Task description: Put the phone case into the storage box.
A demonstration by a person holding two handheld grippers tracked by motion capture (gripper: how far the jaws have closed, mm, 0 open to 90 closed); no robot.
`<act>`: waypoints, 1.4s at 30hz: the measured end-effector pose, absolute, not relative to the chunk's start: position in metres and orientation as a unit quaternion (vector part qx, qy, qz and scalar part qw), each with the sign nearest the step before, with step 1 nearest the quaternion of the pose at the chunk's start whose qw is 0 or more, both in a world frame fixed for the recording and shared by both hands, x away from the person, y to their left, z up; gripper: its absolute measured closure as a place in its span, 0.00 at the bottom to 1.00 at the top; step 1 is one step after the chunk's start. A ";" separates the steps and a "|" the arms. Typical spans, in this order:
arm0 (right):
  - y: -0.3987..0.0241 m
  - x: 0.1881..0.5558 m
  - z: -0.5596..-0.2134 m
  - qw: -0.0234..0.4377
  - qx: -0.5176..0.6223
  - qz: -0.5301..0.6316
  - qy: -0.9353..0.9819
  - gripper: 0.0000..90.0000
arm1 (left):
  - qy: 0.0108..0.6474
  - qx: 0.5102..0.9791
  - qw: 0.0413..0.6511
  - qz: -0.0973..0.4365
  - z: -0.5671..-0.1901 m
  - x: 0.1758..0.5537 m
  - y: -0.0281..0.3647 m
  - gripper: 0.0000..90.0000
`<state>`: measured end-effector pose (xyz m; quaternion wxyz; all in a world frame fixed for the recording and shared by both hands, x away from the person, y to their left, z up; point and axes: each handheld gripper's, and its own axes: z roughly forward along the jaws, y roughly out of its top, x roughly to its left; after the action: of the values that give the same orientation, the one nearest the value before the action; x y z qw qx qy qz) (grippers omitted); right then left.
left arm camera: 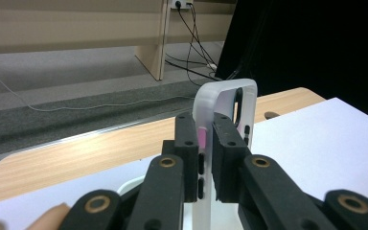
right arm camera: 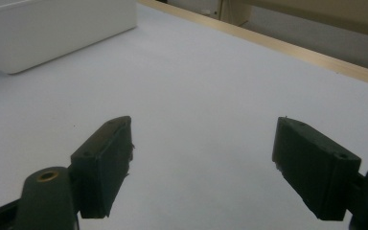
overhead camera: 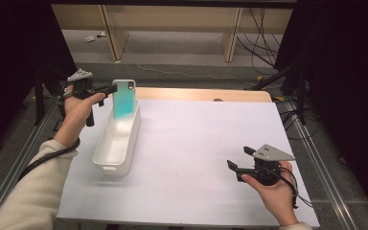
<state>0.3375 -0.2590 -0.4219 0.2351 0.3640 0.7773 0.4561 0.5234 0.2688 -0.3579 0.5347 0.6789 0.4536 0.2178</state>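
A clear phone case with a teal inner face stands upright over the far end of the white tub. My left gripper is shut on the case's edge, holding it from the left. Seen from the left gripper view, the black pads pinch the frosted side wall of the case, with its camera cut-out above them. My right gripper rests low over the white mat at the front right, jaws wide apart; in the right gripper view nothing lies between its fingertips.
The long white tub lies lengthwise at the left of the white mat. A wooden table edge runs along the back. Cables and wooden furniture legs stand on the floor beyond. Metal rails flank both sides of the table.
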 end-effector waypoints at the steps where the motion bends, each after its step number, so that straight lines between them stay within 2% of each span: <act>1: -0.259 0.337 -0.422 0.236 0.364 0.456 0.777 0.25 | 0.454 0.679 0.535 0.217 -0.358 0.524 0.269 0.91; 42: -0.259 0.338 -0.422 0.238 0.366 0.457 0.775 0.24 | 0.472 0.678 0.519 0.222 -0.371 0.539 0.274 0.91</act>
<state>0.3380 -0.2592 -0.4220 0.2380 0.3655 0.7751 0.4571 0.5388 0.2741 -0.3706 0.5187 0.6777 0.4716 0.2220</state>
